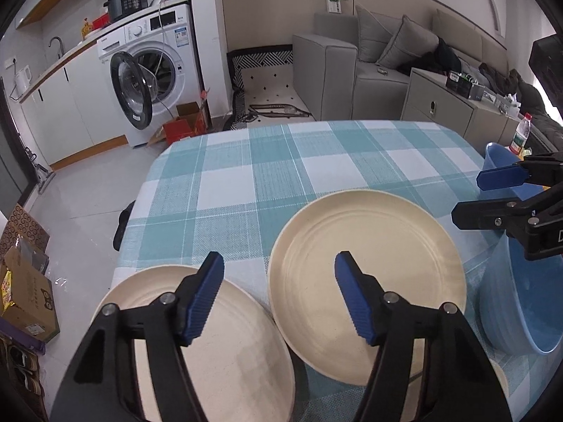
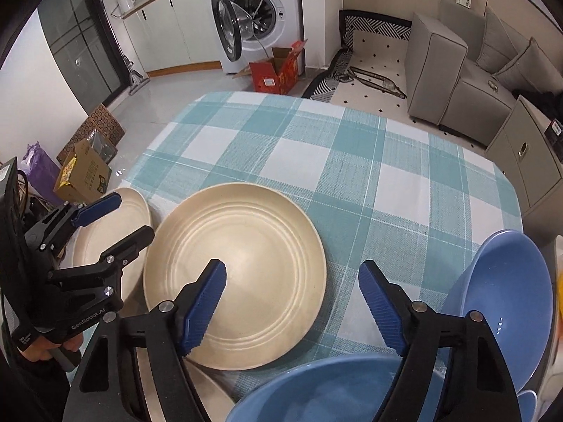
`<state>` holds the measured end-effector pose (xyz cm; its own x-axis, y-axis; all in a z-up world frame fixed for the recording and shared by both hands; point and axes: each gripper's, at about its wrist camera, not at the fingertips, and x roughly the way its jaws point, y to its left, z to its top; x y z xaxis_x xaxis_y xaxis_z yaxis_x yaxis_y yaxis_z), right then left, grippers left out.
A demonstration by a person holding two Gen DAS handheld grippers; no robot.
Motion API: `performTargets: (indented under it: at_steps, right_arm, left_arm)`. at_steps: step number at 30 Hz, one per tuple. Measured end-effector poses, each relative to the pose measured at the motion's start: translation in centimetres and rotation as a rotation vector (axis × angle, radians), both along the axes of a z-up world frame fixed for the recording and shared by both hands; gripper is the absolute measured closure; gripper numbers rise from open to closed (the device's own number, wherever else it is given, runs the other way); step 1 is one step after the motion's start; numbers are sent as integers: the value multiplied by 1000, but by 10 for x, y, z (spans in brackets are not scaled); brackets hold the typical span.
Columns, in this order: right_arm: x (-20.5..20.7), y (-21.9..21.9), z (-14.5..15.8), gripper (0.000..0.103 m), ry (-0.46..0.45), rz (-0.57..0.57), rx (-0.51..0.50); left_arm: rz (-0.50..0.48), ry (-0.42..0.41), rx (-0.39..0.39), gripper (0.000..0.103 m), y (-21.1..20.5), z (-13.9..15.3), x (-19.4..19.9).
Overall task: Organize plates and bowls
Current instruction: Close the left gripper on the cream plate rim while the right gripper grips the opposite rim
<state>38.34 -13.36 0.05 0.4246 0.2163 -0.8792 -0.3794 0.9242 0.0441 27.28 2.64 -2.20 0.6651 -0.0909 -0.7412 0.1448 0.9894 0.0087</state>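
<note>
Both cream plates [image 1: 366, 281] [image 1: 225, 344] are lying on the checked surface [image 1: 281, 183] beneath the left tongs [image 1: 278, 274] and right tongs [image 2: 292, 281], both standing parted and grasping nothing.

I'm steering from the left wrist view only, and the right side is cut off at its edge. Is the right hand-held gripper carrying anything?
Observer: No. The right hand-held gripper is open and empty, above the right rim of the big cream plate and the checked tablecloth.
Operator: My fingers hide that plate's near edge. What's under it?
Observer: A second cream plate pokes out from beneath it.
Operator: And the bowls on that side?
Observer: The near blue bowl sits right below that gripper. The other blue bowl is to its right and looks tipped toward the camera.
</note>
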Motion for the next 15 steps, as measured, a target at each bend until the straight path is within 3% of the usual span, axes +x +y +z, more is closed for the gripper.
performTargets:
  at_steps: [8, 15]
  right_arm:
    - [17, 5, -27, 25, 90, 7, -37]
    - [24, 11, -46, 34, 139, 15, -90]
  left_arm:
    - [-22, 69, 3, 38, -5, -17, 16]
    - [-45, 102, 21, 38, -9, -26, 22]
